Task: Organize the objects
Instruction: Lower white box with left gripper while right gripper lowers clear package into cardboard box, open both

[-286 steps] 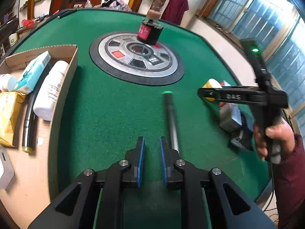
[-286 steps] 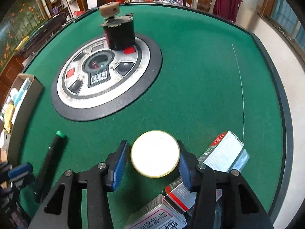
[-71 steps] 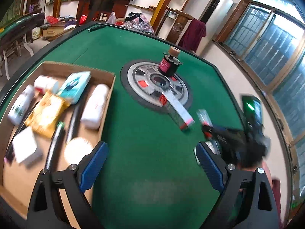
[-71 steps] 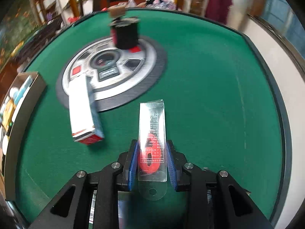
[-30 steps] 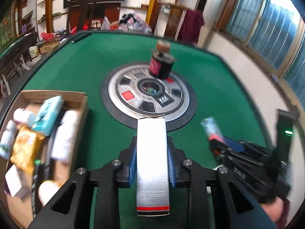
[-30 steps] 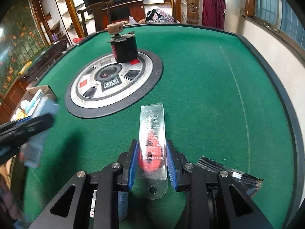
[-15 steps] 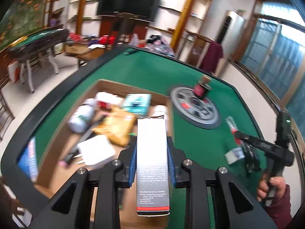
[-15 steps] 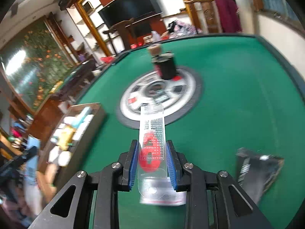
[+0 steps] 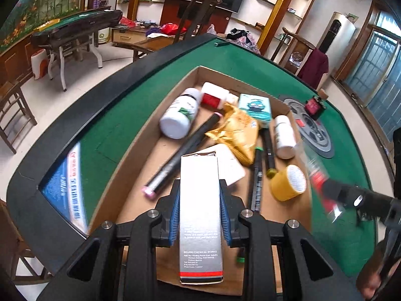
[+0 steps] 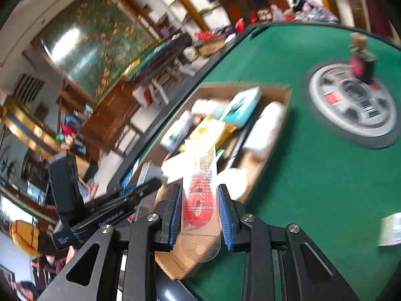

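My left gripper [image 9: 199, 213] is shut on a long silver carton [image 9: 200, 215] and holds it above the near end of the open cardboard box [image 9: 253, 77]. The box holds white bottles, a teal packet, a yellow pouch, dark pens and a yellow tape roll [image 9: 288, 183]. My right gripper [image 10: 199, 213] is shut on a clear blister pack with a red item [image 10: 199, 200], over the box's near corner [image 10: 175, 258]. The right gripper and its pack [image 9: 323, 188] show blurred at the right of the left wrist view. The left gripper [image 10: 130, 195] shows at the left of the right wrist view.
The box sits on a green felt table [image 9: 107, 130] with a black rim [image 9: 50, 225]. A round grey panel [image 10: 351, 107] with a dark bottle [image 10: 362, 62] on it lies in the table's middle. A small carton [image 10: 391, 228] lies on the felt at right.
Both grippers have moved left over the cardboard box with their loads. The box now fills the left wrist view. The right wrist view has swung from the round panel toward the box.
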The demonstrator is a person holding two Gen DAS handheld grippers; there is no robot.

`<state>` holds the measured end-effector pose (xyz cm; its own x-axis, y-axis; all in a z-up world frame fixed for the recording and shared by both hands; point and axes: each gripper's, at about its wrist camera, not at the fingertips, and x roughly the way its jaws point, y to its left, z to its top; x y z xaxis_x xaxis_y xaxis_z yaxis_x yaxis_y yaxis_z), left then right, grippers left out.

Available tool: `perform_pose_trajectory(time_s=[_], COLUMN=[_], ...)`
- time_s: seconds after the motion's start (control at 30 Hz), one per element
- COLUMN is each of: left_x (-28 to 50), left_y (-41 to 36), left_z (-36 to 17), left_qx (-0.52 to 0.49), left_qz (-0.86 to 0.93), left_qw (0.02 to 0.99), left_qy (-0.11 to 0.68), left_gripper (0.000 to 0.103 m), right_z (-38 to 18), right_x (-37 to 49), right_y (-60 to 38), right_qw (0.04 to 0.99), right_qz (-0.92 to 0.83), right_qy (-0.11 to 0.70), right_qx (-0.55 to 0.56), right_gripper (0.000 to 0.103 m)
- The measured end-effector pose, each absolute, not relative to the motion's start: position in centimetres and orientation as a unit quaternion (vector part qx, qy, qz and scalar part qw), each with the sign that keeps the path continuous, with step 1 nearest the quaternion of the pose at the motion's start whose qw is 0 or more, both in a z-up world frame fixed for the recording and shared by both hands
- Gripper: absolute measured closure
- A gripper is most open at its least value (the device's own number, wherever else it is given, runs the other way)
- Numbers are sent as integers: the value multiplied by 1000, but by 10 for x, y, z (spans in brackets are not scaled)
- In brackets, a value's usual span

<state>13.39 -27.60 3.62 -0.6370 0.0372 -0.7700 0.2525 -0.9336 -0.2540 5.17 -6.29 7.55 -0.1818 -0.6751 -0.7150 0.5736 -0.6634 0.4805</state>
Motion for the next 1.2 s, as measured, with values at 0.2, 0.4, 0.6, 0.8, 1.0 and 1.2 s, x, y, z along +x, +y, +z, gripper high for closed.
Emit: perform_pose_trajectory(time_s=[0.2,0.4,0.6,0.8,1.0,1.2], left_x=[141,142,156,174,188,199], left_y=[-283,-291,-296,-277,-246,-222], left_z=[33,30,46,87,128,158], left_qx=[412,407,377,322,270,230], left_qz=[-896,-895,-903,-925,-943,-950], left_qw=[86,91,102,147,186,211], left_qy=[145,155,180,141,65,12], left_gripper=[76,71,35,14,6,0], right_z=[48,37,34,64,91,95], right_x=[69,82,82,95,105,105], right_y=[-105,-125,-126,-102,-79,-55], right_qw=[392,353,337,352,313,254], right_qz=[-767,-793,-798,-824,-881,-906], right_qy=[15,98,119,87,59,45], right_qx=[508,486,485,434,350,335], right_gripper=[72,70,60,21,7,5])
